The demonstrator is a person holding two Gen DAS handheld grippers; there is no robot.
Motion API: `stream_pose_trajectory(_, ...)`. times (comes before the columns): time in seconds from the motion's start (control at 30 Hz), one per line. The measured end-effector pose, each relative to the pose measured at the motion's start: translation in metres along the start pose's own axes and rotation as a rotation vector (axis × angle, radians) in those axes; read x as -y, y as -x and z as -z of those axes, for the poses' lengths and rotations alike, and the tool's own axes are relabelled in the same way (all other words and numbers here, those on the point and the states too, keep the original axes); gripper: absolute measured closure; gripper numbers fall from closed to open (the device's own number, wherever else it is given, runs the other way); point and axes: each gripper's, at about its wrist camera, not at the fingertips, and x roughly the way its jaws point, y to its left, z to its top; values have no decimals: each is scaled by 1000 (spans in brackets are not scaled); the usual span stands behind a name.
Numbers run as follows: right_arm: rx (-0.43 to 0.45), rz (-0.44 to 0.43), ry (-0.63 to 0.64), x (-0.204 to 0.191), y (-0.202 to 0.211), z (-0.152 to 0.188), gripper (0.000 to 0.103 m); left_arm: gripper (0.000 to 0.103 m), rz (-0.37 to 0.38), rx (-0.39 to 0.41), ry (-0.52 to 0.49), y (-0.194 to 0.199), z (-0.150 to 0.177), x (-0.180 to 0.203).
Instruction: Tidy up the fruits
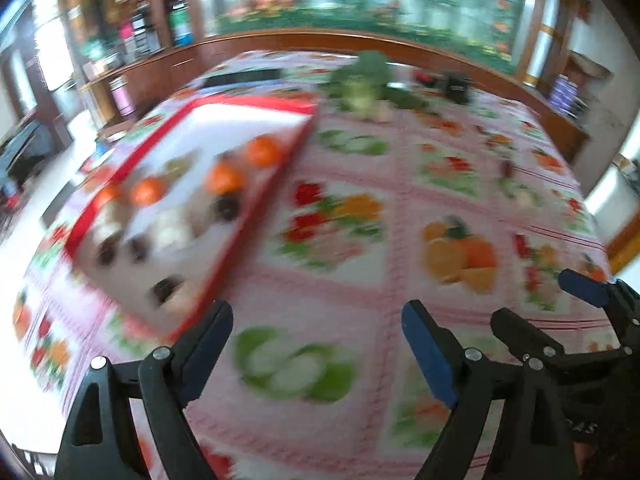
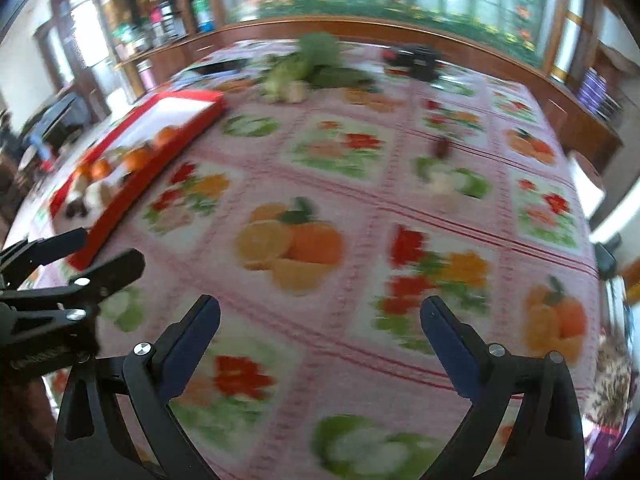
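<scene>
A red-rimmed white tray lies on the left of the table and holds several oranges, dark fruits and pale ones. It also shows in the right wrist view. My left gripper is open and empty, just right of the tray's near corner. My right gripper is open and empty over the cloth; it appears in the left wrist view at the right. A small dark red fruit and a pale one lie loose on the cloth. Both views are motion-blurred.
The table wears a pink cloth printed with fruit pictures. Leafy greens and a dark object sit at the far end. Wooden cabinets run behind the table. The left gripper shows at the right wrist view's left edge.
</scene>
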Motion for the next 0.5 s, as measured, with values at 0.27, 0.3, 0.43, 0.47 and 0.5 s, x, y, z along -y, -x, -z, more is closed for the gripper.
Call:
stream_pose_trajectory(0.27,-33,-71,126,-89,-8,-2,2,9,-147,18,174,21,30,-92)
stream_pose_trajectory(0.3,-30,-72,137,-101,-8,-3,2,9,-163,21,183,22,33,-100)
stream_pose_trajectory(0.43,-22,-49,189,-137,-8,-2,2,9,-179,4,226,19,42,-130)
stream_pose_trajectory(0.47,-22,-40,204,-146,-9,-1,2,9,-180,0,233,18,44,-137)
stream_pose_trajectory(0.5,-22,-37,212,-152,-10,-1,2,8,-181,-1,232,17,46,-141)
